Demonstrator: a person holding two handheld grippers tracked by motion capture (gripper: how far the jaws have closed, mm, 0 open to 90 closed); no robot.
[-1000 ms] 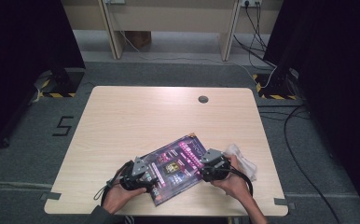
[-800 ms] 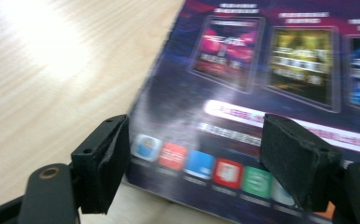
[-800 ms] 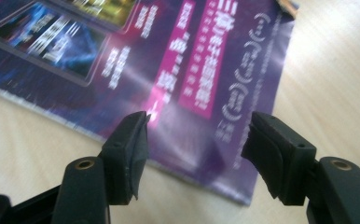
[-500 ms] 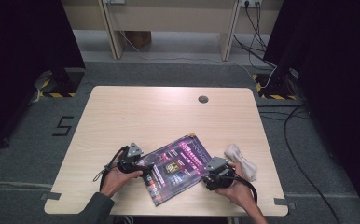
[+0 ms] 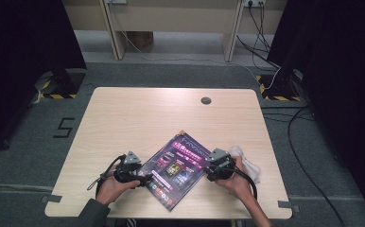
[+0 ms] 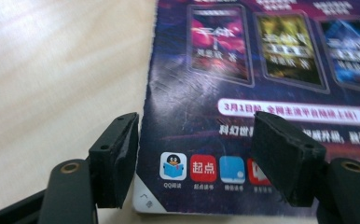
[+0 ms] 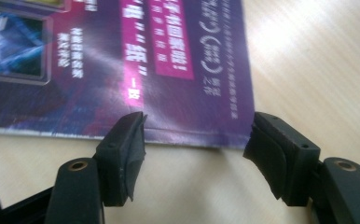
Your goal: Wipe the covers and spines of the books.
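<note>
Purple and glossy, the magazine [image 5: 177,169] lay flat on the pale wooden table [image 5: 138,123], set at a slant near the person's edge, its cover facing up with three small framed pictures and a row of app icons along one end. The left gripper [image 5: 143,178] rested at the magazine's left edge, held in the person's left hand [image 5: 110,188]; in the left gripper view [image 6: 194,161] its two black jaws stood apart, one over bare wood just beside the cover's edge, the other over the printed corner, with nothing clamped between them. The right gripper [image 5: 208,171] sat at the magazine's right side, with the right hand [image 5: 237,182] behind it. In the right gripper view [image 7: 194,156] its jaws were likewise spread wide, poised just short of the cover's edge and corner. A crumpled white cloth [image 5: 247,163] lay on the table just beyond the right hand.
</note>
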